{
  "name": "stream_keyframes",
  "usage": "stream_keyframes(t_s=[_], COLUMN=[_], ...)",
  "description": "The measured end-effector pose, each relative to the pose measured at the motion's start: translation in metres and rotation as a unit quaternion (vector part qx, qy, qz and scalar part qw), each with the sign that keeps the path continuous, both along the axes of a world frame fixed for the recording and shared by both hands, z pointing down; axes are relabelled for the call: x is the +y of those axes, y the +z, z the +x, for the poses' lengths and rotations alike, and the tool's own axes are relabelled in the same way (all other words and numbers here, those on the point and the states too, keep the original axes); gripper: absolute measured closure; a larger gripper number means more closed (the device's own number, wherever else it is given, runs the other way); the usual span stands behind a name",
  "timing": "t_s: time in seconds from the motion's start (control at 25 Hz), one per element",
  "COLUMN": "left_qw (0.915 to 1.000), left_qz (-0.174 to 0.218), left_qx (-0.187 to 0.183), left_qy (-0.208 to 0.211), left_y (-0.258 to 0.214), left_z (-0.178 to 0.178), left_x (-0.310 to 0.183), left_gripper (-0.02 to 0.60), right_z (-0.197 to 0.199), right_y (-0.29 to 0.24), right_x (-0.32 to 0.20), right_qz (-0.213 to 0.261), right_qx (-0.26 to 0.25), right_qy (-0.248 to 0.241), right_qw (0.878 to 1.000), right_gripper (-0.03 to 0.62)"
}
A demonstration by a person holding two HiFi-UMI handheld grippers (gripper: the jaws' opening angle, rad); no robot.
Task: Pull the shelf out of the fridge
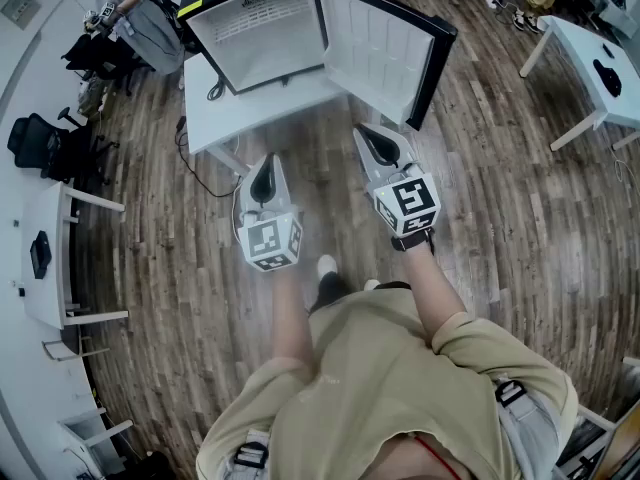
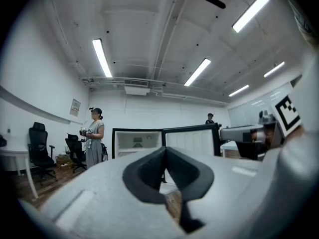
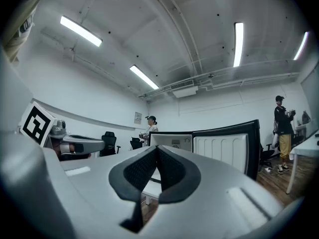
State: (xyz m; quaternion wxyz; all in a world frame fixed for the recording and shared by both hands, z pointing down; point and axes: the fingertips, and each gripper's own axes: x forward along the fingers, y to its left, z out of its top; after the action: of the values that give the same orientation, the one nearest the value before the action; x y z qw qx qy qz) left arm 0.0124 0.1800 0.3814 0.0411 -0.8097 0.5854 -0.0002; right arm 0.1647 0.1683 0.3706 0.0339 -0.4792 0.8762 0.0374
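A small black fridge with a white inside stands on a white rectangular table at the far side of the room. Its black-framed door with a white liner is swung open to the right. The white wire shelf sits inside the cabinet, across its upper part, well apart from both tools.

A black cable hangs off the table's left end onto the brown wood-plank floor. A strip of that floor lies between my grippers and the table's near edge. Far left, a person in a grey dress stands beside black office chairs. One white desk runs along the left wall and another white desk is far right. In the right gripper view a second person in a dark top and yellow trousers stands to the right of the fridge door.

I hold the left grey gripper near the table's near edge, pointing at the fridge. Its dark pads meet at the tips, and it grips and touches nothing. The right grey gripper is just beside it, reaching slightly farther, toward the open door. Its jaws are likewise pressed together and empty.
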Motion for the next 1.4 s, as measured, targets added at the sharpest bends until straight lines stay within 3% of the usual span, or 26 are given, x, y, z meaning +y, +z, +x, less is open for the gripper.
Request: stream_keyframes(t_s=[0.24,0.52,0.64,0.84,1.16,1.4], left_qw=[1.0000,0.9999,0.9995,0.9996,0.9998,0.9996], left_qz=[-0.002,-0.005,0.008,0.017,0.017,0.021], left_qx=[-0.001,-0.007,-0.024,-0.021,-0.013,-0.007], left_qy=[-0.004,-0.012,-0.019,-0.011,0.006,-0.015], left_y=[0.003,0.004,0.002,-0.002,0.001,0.001], left_z=[-0.026,-0.051,-0.060,-0.077,-0.120,-0.166], left_x=[-0.021,-0.058,-0.073,-0.092,-0.117,-0.126], left_gripper=[0.580,0.580,0.580,0.578,0.579,0.578], right_z=[0.010,-0.021,-0.027,-0.038,-0.086,-0.130], right_y=[0.004,-0.002,0.001,0.002,0.010,0.016], right_x=[-0.027,-0.054,-0.069,-0.092,-0.125,-0.143], right_qz=[-0.004,-0.004,-0.013,-0.025,-0.046,-0.058], right_qx=[-0.005,-0.008,-0.030,-0.059,-0.070,-0.075], right_qy=[0.033,0.030,0.032,0.043,0.050,0.045], right_qw=[0.999,1.000,0.999,0.997,0.995,0.994], right_gripper=[0.588,0.588,0.588,0.588,0.588,0.588])
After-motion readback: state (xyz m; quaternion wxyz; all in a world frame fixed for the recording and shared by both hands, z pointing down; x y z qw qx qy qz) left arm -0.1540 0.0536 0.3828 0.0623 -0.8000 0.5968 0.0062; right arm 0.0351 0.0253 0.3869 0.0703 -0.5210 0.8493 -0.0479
